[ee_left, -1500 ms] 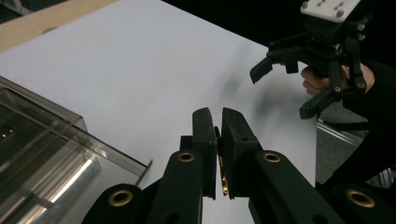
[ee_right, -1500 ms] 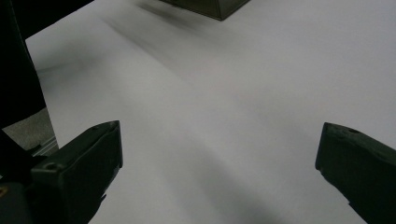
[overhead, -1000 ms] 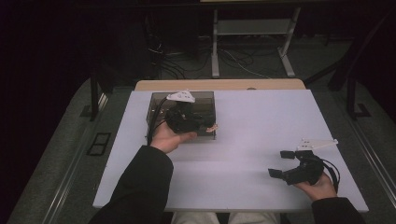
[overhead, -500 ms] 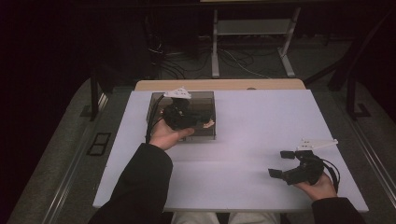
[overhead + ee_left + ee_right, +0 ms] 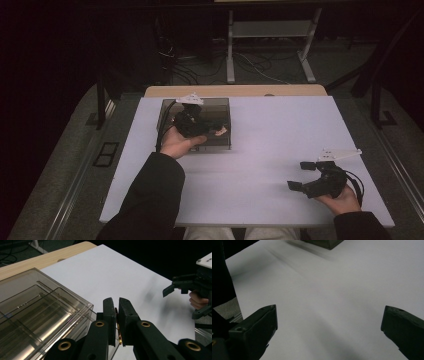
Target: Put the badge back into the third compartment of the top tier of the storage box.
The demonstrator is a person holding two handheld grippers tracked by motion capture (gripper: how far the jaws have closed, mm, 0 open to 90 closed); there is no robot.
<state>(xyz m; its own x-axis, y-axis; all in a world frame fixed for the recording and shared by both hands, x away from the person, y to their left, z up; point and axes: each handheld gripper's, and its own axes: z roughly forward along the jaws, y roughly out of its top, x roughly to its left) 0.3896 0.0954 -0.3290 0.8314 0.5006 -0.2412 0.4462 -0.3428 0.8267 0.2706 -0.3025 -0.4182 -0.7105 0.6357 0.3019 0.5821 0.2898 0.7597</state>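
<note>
Fingers of the left gripper [image 5: 117,315] clamp a thin gold-tipped piece [image 5: 119,336]; right gripper [image 5: 329,325] gapes apart.

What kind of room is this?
Probably a lab or workshop. A white table stands in a dark room, cables lie on the floor behind it, and a person holds tongs beside a clear box.

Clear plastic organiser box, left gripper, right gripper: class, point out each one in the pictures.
clear plastic organiser box [image 5: 37,305], left gripper view, on an inner divider.
left gripper [image 5: 117,315], left gripper view, between its closed fingertips.
right gripper [image 5: 301,175], high view, between its spread fingertips.
</note>
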